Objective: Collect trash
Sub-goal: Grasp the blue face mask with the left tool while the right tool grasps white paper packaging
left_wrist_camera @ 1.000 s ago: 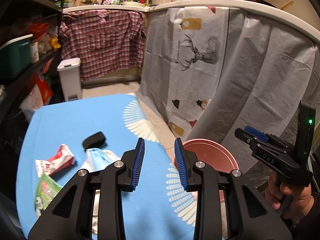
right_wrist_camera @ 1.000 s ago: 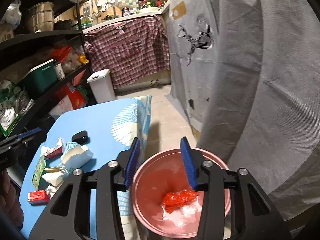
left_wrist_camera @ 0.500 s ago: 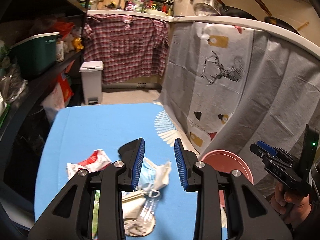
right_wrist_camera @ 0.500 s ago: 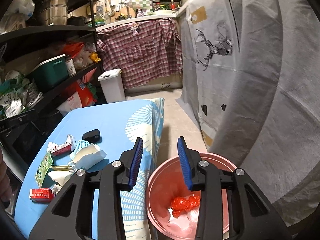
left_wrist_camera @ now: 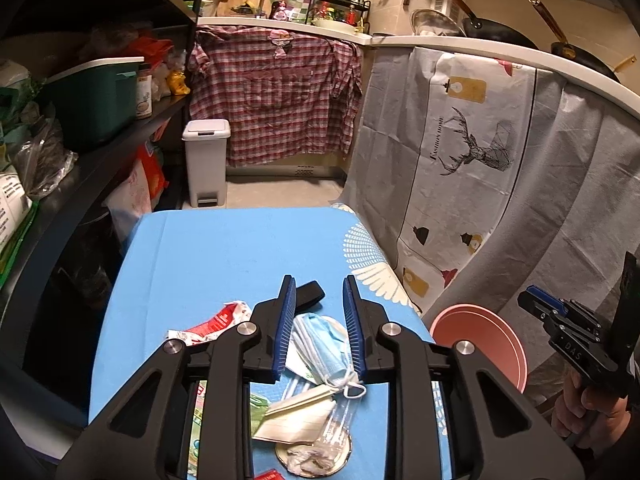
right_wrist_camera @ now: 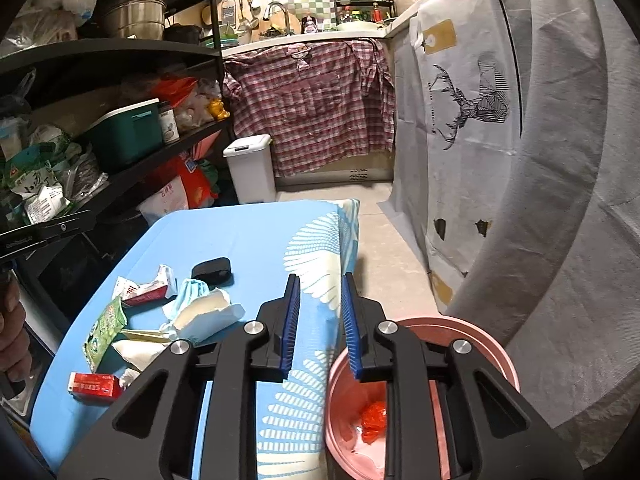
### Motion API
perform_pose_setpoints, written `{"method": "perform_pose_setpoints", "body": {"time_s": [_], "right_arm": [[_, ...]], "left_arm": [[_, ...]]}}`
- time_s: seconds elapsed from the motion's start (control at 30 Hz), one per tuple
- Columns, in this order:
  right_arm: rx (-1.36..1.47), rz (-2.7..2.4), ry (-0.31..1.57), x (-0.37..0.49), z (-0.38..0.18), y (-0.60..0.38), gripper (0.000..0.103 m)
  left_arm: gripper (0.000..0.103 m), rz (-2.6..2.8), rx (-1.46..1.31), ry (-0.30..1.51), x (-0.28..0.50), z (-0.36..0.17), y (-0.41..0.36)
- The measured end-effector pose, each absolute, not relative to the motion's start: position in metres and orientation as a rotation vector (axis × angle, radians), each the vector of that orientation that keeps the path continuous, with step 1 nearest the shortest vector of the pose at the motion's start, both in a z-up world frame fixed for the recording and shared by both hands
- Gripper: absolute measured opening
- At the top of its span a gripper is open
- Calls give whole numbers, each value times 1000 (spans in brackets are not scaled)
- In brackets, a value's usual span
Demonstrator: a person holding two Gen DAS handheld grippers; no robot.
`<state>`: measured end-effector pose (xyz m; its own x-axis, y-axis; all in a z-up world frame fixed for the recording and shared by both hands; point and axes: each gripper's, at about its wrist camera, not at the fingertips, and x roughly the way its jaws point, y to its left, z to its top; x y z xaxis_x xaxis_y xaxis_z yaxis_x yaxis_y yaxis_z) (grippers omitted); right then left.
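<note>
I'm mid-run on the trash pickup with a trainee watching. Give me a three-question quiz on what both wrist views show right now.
1. True or false: the pink bucket stands on the blue tablecloth.
2. Multiple choice: what lies between the fingers of the left tool in its own view? A) a red carton B) a blue face mask C) a black case
3. Fill in: the crumpled scrap in the bucket is coloured ____.

Key:
1. False. It stands off the table's edge, lower down.
2. B. The blue face mask shows there; whether the closing pads touch it cannot be told.
3. Red: the red scrap lies at the bottom, under the right tool, which is closing on nothing.
</note>
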<state>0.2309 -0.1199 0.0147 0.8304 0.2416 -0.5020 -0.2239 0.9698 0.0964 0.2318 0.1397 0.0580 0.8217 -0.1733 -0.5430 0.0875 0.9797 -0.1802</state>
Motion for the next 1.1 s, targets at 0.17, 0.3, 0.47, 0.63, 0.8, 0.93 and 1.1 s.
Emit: {"method": "perform_pose_setpoints", "body": {"time_s": [0.17,0.3,0.47,0.63,0.8,0.93,1.1], "right_arm": [[86,268,565,239,11,-116,22],[92,308,584,245,5,-103,23],[103,385,636,255,-8,-77,24],[94,454,684,263,-23,-47,36],[88,510,738,271,-37,-21,48],[80,531,789,279,-47,-7,50],[81,524,837,285,-60,-5,50]], "left_arm": [[22,-114,-162,580,233,61,153],[22,-81,-181,591,238,58,170],[22,-19,-208,606,246,51,198],[22,33,-234,636,253,38,222],[22,43,-242,679,259,24,228],[22,12,-217,704,265,16,215],[22,-116,-240,769,273,-2,184]]}}
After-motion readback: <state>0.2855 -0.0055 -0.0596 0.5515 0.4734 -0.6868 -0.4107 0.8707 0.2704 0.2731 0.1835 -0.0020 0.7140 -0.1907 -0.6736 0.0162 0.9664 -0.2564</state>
